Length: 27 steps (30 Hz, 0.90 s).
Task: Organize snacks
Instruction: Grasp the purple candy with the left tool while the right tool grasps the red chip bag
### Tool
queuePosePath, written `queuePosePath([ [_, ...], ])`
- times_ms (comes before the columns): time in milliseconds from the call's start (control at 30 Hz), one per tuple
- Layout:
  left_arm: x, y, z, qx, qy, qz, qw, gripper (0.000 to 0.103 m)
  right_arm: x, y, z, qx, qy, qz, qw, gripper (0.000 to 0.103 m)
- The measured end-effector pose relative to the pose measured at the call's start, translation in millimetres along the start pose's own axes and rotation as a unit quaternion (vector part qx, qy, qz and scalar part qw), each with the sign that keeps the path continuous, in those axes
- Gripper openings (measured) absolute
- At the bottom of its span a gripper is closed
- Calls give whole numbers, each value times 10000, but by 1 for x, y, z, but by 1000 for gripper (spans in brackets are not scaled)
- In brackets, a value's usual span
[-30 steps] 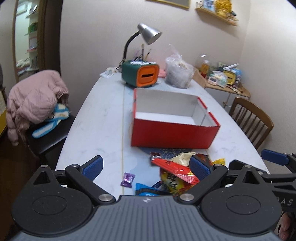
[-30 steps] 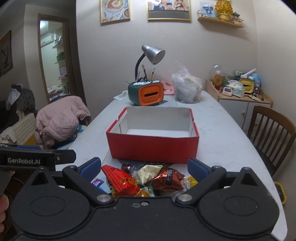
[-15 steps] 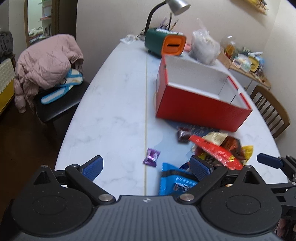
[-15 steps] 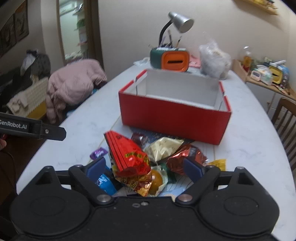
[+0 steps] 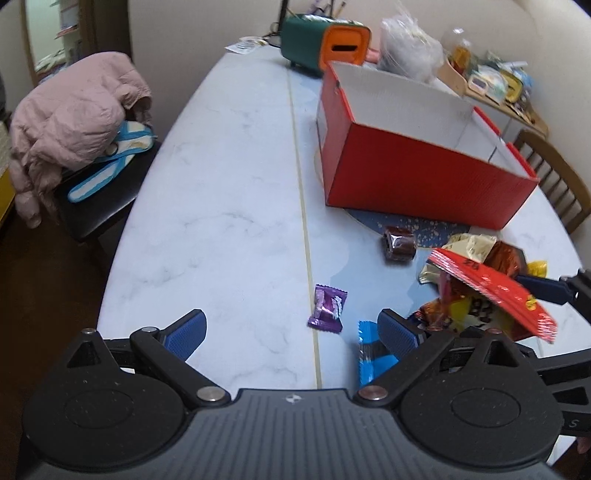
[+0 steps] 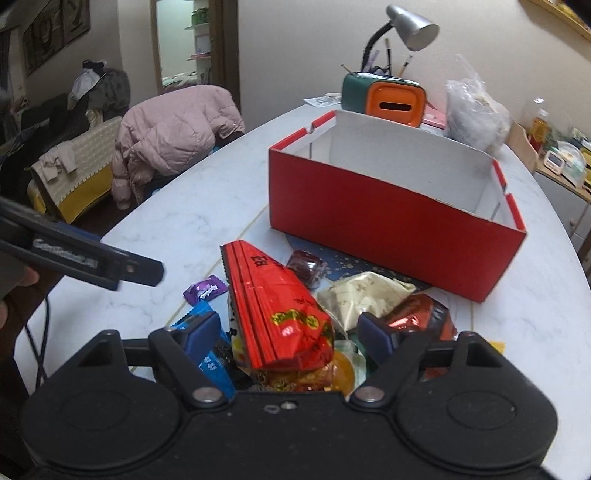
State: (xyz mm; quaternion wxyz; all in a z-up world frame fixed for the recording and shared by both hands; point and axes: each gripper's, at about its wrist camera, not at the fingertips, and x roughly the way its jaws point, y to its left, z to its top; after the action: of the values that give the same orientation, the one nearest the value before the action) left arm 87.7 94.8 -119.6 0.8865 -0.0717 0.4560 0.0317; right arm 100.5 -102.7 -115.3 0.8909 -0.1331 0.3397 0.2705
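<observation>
A pile of snacks lies on the white marble table in front of an open red box (image 6: 388, 221) (image 5: 417, 177). My right gripper (image 6: 290, 330) hangs over the pile, its jaws closing on either side of a red snack bag (image 6: 280, 306) (image 5: 491, 291); the pads do not touch it. My left gripper (image 5: 293, 328) is open low over the table, with a purple candy (image 5: 327, 306) just ahead between its fingers and a blue wrapper (image 5: 369, 358) by its right finger. Beside the bag lie a dark candy (image 6: 306, 264), a cream pack (image 6: 362, 295) and a red-foil pack (image 6: 421, 314).
Behind the box stand a green-and-orange pen holder (image 6: 384, 98), a desk lamp (image 6: 410, 26) and a plastic bag (image 6: 472, 114). A pink jacket (image 5: 74, 122) lies over a chair at the left edge. A wooden chair (image 5: 554, 177) stands on the right.
Both grippers have come down and tilted towards the snack pile. The right jaws have narrowed around the red snack bag. The left gripper now has the purple candy ahead of it.
</observation>
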Motion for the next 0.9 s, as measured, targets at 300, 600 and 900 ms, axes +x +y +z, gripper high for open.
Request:
queuePosePath([
  [300,35,-15,7,542,188,10,9984,99,17,1,0,-34,97,-33,9999,73],
  [600,56,-26,9,858,409,-130,9954,76,20,2,1,-51,90,-35,9999,64],
  [900,61,-30,9,962,484,-213,9940,41,18,1,3,54,106,-81,9999,56],
])
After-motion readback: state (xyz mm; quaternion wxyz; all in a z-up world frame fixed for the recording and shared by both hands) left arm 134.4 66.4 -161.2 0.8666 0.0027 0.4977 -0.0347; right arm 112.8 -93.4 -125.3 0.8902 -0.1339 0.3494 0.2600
